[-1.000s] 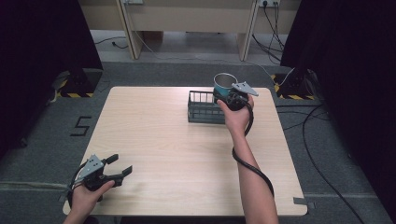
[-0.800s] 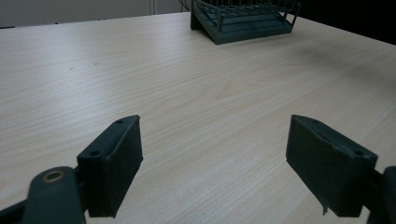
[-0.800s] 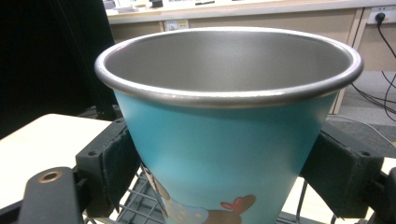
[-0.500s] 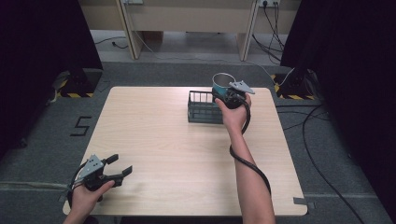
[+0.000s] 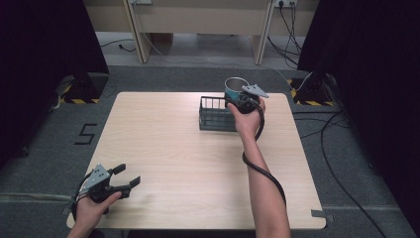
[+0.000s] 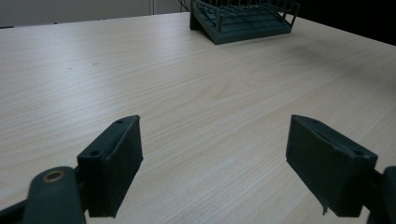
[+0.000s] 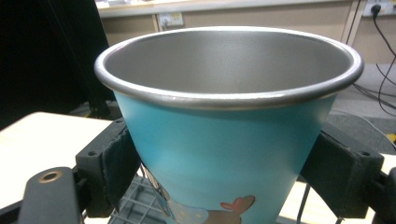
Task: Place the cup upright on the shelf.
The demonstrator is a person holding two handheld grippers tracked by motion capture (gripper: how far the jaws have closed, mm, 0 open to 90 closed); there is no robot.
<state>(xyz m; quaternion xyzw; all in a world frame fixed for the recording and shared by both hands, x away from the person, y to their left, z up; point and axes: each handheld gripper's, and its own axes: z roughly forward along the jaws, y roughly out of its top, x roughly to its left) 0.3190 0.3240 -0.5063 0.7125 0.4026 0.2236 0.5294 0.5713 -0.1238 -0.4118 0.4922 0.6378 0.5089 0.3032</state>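
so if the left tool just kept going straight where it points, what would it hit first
Probably the dark wire rack at the far side of the table. The left tool is open, with bare wood ahead until there, though depth is hard to judge.

A dark numeral "5" is marked on the grey floor just left of the wooden table; it is the one readable sign in the high view. The blue cup in the right gripper view carries a printed picture low on its side, partly cut off, with no letters that can be read.
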